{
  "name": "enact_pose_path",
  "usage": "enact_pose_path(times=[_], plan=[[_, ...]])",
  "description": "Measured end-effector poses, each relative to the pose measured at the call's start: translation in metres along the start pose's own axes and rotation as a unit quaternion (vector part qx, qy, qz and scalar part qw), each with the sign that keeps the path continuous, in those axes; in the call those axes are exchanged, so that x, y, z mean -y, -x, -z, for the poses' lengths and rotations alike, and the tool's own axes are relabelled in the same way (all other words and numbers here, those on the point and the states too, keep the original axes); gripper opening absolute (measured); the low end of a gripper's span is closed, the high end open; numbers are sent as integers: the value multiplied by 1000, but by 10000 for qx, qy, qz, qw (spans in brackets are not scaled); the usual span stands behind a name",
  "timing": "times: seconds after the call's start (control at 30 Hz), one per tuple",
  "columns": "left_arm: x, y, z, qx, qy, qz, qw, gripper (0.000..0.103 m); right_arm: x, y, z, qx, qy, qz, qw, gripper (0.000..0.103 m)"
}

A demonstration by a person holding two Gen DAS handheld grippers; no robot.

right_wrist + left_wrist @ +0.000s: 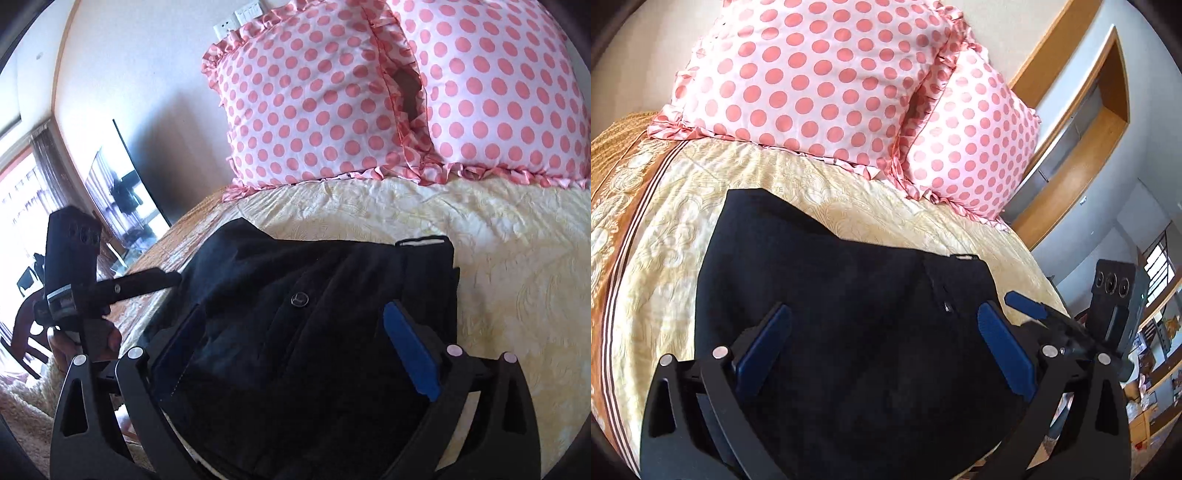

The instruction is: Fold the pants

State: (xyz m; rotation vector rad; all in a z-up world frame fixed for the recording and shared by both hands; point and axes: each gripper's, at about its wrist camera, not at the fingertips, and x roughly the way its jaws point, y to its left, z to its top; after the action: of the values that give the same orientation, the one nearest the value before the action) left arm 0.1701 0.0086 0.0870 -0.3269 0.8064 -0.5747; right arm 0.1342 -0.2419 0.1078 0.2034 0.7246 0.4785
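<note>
Between your left gripper's (884, 334) blue pads (1004, 354) lie the dark pants (831, 295), folded into a compact bundle on the cream bedspread (665, 229). Fingers stand wide apart, nothing pinched; cloth fills the gap and runs ahead of the tips and under the frame.

Right gripper (299, 339): same picture. Jaws spread, pants (314, 306) between and ahead of the pads, a button (299, 299) just ahead of the gap's centre, a white-lined waistband edge (421, 242) further ahead toward your right finger. Whether either tool touches the fabric, cannot tell.

Beyond the pants, past both sets of tips, two pink polka-dot pillows (314, 99) lean against the wall.

Off your right tool's left side, the other gripper's body shows over the bed edge, with fingers of a hand (110, 339) on it.
</note>
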Motion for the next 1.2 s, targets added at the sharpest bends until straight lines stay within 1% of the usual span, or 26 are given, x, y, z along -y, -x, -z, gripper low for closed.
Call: enact_pose_path(times=[0.07,0.1,0.13,0.17,0.2,0.23,0.3,0.33,0.4,0.43,0.47,0.57,0.63,0.7,0.73,0.77,0.8,0.83,0.87,0.9,0.97,1.0,1.07,1.1,1.17,1.2], plan=[[-6,-22,-17,-217,77,22,9997,101,5,-17,-5,-318,-61,117,9994,99],[-12,-34,-23,-366,173,-46,9992,101,11,-27,-6,-548,-166,206,9981,99],[-20,-46,-26,-528,360,-133,9979,101,17,-36,-3,-781,-279,313,9961,99],[-27,-56,-27,-679,518,-129,9963,101,23,-44,0,-976,-379,351,9939,99],[-33,-61,-26,-762,646,-115,9949,101,27,-47,3,-998,-389,323,9937,99],[-35,-64,-26,-767,697,-138,9945,101,26,-47,4,-939,-306,336,9945,99],[-32,-65,-24,-750,590,-273,9951,101,23,-48,4,-956,-214,426,9943,99],[-29,-66,-24,-775,485,-357,9952,101,20,-48,5,-953,-137,475,9942,100],[-18,-59,-18,-742,187,-548,9956,100,13,-38,7,-801,-44,573,9951,99],[-13,-50,-14,-672,24,-623,9958,100,9,-29,9,-685,22,526,9963,99],[-7,-39,-9,-596,-142,-635,9961,100,3,-18,13,-571,112,323,9978,99],[6,1,14,-338,-617,-635,9955,101,-12,13,28,-344,336,-152,9987,99],[12,24,32,-256,-837,-583,9945,101,-18,28,37,-255,421,-335,9982,99],[15,40,53,-261,-1035,-558,9927,101,-17,34,48,-278,347,-446,9980,99],[16,44,63,-275,-1110,-538,9920,101,-14,33,55,-368,265,-487,9978,100],[15,45,72,-306,-1147,-549,9914,101,-11,27,62,-514,189,-435,9975,100],[13,42,80,-365,-1147,-656,9906,101,-8,23,69,-543,204,-412,9975,100],[9,37,86,-438,-1119,-805,9895,101,-11,25,73,-401,323,-372,9980,100],[5,33,91,-391,-1142,-855,9890,100,-14,25,72,-425,378,-315,9979,100],[6,35,96,-164,-1270,-908,9876,101,-15,27,68,-414,338,-304,9981,100],[9,32,102,-59,-1391,-1084,9843,101,-6,41,57,-67,11,-454,9989,100],[10,32,104,0,-1428,-1159,9829,101,5,47,50,146,-232,-389,9989,100],[10,31,106,118,-1395,-1201,9828,101,33,49,38,305,-730,-124,9968,100],[9,32,107,165,-1366,-1187,9834,101,47,46,34,281,-939,-21,9952,99],[8,33,106,192,-1359,-1151,9838,101,69,32,28,53,-1216,137,9925,88],[7,33,106,198,-1358,-1130,9841,101,76,25,27,-56,-1257,195,9919,86]])
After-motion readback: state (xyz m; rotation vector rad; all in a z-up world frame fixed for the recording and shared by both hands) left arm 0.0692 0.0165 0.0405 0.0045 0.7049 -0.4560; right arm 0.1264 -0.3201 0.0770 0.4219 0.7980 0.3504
